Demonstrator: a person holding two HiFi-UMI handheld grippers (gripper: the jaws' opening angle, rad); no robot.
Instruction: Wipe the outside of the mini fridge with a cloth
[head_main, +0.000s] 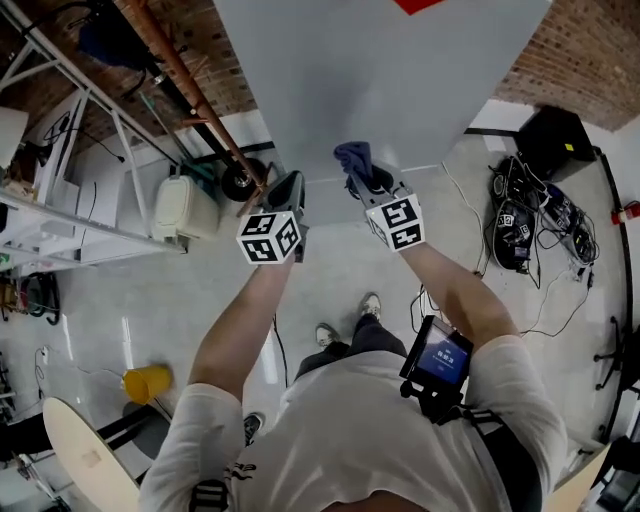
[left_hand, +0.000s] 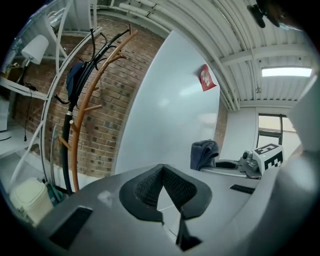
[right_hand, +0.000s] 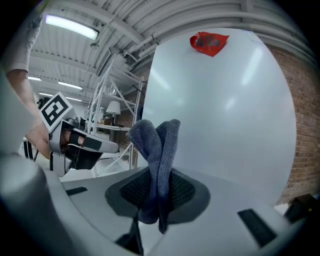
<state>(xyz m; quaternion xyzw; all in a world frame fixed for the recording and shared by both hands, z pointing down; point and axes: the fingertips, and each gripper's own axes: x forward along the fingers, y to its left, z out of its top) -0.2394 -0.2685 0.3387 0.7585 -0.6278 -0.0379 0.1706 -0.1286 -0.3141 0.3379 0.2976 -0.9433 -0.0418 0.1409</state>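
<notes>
A blue cloth (right_hand: 156, 150) is pinched in the right tool (right_hand: 157, 192) near the fridge (right_hand: 225, 100); the left tool (left_hand: 162, 186) is pressed together, empty.

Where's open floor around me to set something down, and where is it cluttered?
Bare floor runs from the yellow cup across to the shoes, and on from the shoes up to the fridge. It is crowded at your right with the cable tangle, and at your left around the white container.

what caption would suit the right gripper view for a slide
Right claw shut on a blue-grey cloth, facing the pale fridge wall.
</notes>
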